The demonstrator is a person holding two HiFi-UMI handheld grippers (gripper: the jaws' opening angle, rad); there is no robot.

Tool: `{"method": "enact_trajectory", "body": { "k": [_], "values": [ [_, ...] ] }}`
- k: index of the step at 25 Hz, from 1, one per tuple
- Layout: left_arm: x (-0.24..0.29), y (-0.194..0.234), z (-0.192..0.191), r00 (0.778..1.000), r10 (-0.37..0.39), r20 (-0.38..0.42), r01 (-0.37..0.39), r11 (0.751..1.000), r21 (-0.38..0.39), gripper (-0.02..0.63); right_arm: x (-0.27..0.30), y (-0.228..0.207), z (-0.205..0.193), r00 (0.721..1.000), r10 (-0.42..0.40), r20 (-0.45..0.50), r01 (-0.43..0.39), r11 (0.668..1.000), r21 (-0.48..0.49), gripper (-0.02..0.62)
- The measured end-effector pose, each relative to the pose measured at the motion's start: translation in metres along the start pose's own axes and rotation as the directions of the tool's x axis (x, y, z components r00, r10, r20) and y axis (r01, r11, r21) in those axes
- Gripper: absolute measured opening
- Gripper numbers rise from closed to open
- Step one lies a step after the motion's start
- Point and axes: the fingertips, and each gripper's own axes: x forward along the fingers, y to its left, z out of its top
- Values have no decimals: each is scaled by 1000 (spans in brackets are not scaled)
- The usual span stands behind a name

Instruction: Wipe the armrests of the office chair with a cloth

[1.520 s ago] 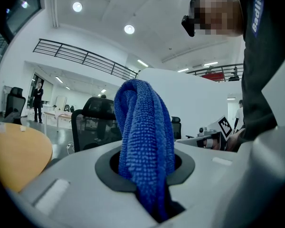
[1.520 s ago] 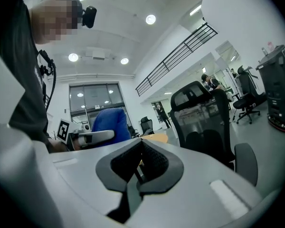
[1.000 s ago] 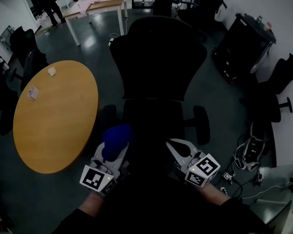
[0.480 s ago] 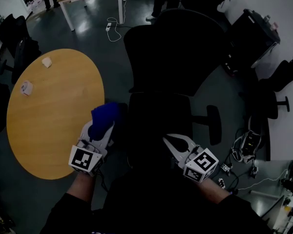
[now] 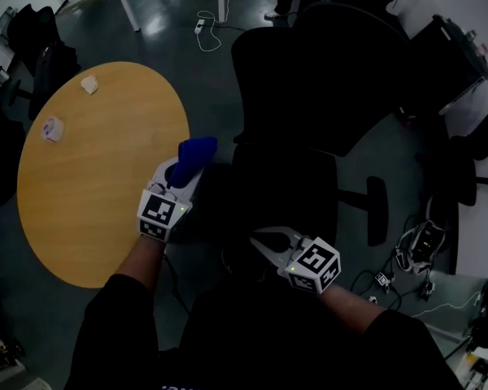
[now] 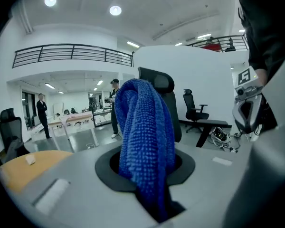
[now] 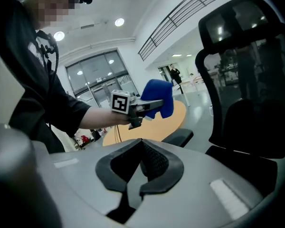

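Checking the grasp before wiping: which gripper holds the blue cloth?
The left gripper, jaws shut on the blue cloth; the right gripper has its jaws shut on nothing.

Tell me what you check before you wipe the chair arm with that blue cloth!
1. Cloth gripped: ok. The left gripper is shut on the blue cloth.
2. Right gripper free: ok. Its jaws are together with nothing between them.
3. Cloth on the near armrest: not ok. The right gripper view shows the cloth up in the air, apart from it.
4. Far armrest in sight: ok.
5. Room beside the round table: cannot tell. It stands close to the left gripper's side.
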Motion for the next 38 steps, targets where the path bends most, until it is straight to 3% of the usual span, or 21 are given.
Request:
{"method": "enact_trajectory", "body": {
  "k": [5, 12, 20, 27, 38],
  "values": [
    [36, 14, -44, 995, -30, -91, 31, 999, 10, 107, 37, 15, -26, 992, 81, -99, -82, 997, -7, 5],
    [58, 22, -82, 985, -64, -161, 68, 997, 19, 107, 62, 27, -65, 964, 129, -234, -132, 991, 3, 5],
    [68, 0, -111, 965, -136, -225, 150, 987, 49, 107, 90, 30, -102, 921, 169, -351, -180, 984, 0, 5],
    [62, -25, -119, 954, -180, -238, 205, 975, 85, 107, 99, 13, -125, 909, 135, -395, -136, 990, 26, 5],
    [43, -41, -124, 958, -167, -232, 178, 984, 29, 107, 104, 4, -139, 897, 152, -415, -152, 988, 35, 5]
  ]
}}
